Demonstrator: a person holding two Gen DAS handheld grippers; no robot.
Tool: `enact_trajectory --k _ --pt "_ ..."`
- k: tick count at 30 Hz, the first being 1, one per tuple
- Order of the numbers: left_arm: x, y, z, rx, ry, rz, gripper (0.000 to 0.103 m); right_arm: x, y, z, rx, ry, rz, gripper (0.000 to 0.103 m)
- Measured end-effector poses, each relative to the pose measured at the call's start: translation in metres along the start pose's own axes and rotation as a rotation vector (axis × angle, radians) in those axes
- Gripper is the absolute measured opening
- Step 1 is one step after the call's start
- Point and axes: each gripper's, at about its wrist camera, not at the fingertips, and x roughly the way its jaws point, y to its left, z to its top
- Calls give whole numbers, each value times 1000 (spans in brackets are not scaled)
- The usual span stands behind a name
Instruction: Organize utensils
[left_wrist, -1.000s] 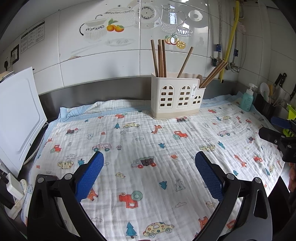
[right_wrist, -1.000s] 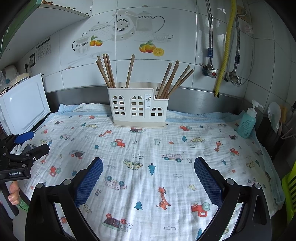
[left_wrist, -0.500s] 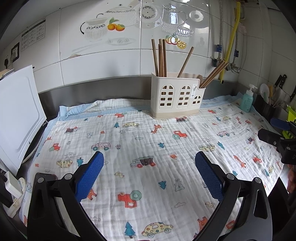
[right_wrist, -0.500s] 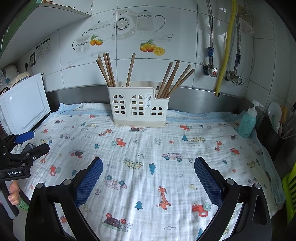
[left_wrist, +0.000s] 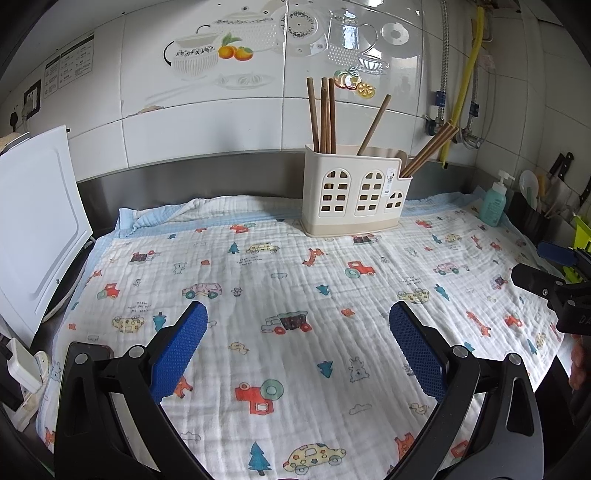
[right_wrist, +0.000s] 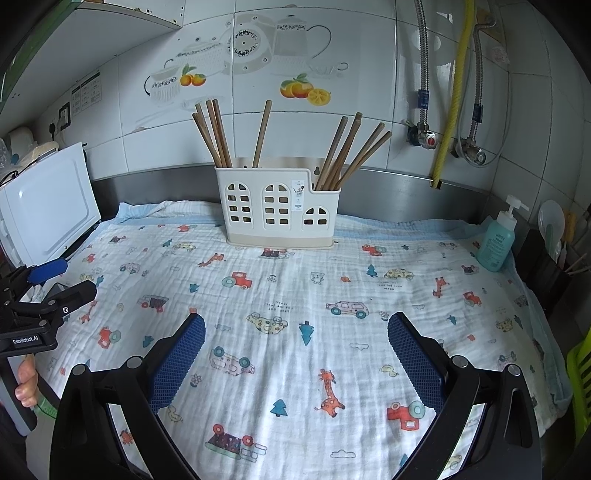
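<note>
A tiled kitchen wall with printed teapots and fruit is seen behind a surface (right_wrist: 424, 236) that is covered by a white muslin cloth (right_wrist: 332, 295) printed with cars and trees. At the back of the cloth, against the steel upstand, a cream plastic utensil holder (right_wrist: 280, 206) with arched cut-outs is stood. Brown wooden chopsticks (right_wrist: 212, 134) are held in it: a bunch leaning in the left compartment, one alone in the middle, and a fan of several in the lower right compartment.

The left gripper (left_wrist: 295, 339) is held wide open over the near part of the cloth with nothing between its blue pads (left_wrist: 181, 341); the right gripper (right_wrist: 295, 343) is likewise spread wide and empty. Both are well apart from the holder.

The chopsticks are judged to be light, stiff and smooth, likely to roll or pivot if pinched near a tip; a grip on the upper shaft, above the holder's rim, would probably be steadiest. The holder itself looks light and could be tipped by a sideways pull.

The lower ends of the chopsticks are hidden inside the holder, and the exact count in the right compartment cannot be made out. No loose utensils can be seen on the cloth.
</note>
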Motion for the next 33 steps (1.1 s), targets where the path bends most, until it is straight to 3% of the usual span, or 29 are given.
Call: enact_trajectory --k 33 --pt "-2 -5 0 -6 -19 -15 98 -1 -3 -1 9 2 7 96"
